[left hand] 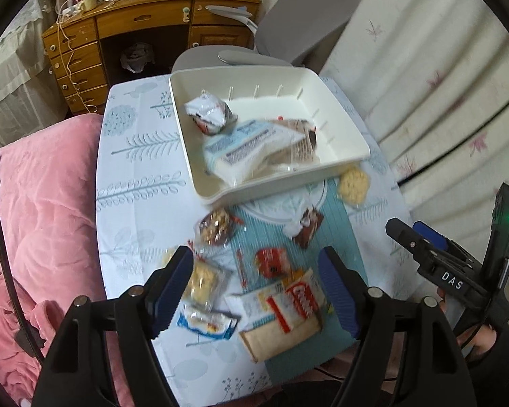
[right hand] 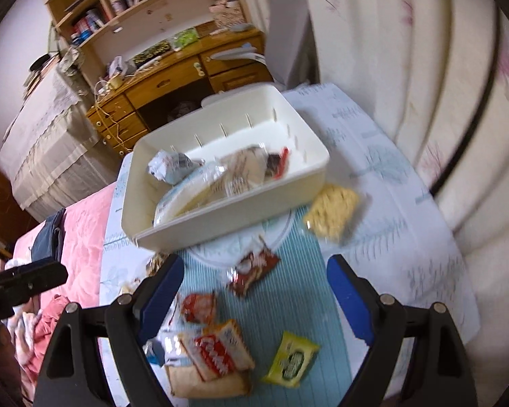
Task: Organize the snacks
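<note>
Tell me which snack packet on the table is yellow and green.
The yellow-green packet, lying on the striped mat near the right gripper, seen in the right wrist view. The others nearby are red, brown or clear.

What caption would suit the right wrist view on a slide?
Open right gripper above loose snack packets on a blue-striped mat, white bin beyond already holding several packets.

Both wrist cameras look steeply down, near the table; each sees the white bin toward twelve o'clock.
</note>
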The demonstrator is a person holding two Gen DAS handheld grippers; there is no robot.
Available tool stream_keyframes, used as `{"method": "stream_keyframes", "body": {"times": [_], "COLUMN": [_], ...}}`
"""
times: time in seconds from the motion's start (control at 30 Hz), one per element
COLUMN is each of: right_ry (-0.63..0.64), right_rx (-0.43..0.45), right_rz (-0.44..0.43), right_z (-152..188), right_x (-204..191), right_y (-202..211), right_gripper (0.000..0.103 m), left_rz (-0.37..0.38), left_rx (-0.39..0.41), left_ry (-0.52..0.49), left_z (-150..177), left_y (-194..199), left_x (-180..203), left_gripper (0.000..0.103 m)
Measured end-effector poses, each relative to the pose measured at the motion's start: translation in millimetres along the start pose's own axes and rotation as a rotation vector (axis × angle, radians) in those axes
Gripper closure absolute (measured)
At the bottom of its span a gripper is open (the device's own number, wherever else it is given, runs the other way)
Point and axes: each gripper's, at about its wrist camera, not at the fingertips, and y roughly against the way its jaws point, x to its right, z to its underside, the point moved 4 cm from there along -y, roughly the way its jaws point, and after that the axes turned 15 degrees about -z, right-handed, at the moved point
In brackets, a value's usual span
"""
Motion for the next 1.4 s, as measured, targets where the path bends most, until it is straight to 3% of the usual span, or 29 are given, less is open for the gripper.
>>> {"method": "stream_keyframes", "body": {"times": [0.17,0.53,0.8,1.2,1.4], "right_ry": [-0.096,-0.293,-0.462,-0.625,-0.65], "right_rx": [-0.014,-0.057,-0.092,-0.174,-0.229], "right_rz": [0.001,0.004,-0.014,-0.029,-0.034], "right_z": [30.7,83.0,110.8,124.8,127.3], "right_x": [6.4,28.6,49.0,70.9,77.0], "right_y": [6.0,4.5,-7.2,-33.4,-48.3], "right_gripper": [0.016,0.016,0.016,0.017,0.022], "left_rz": [0.025,-0.019,-0.049,0.021,0.03], "left_rx": [-0.011,-0.07,-0.089,-0.187,-0.262], "left_ry": [-0.047,-0.159,-0.372,-0.598,-0.625], "left_z": [18.5,37.3,46.1,67.1,73.7], "left_y": [-0.5,-24.2,-44.7,-81.5,-107.6], "left_x": [3.3,24.5,61.7,111.3,124.7], "left_gripper": [0.026,0.02,0.019,0.018,0.018]}}
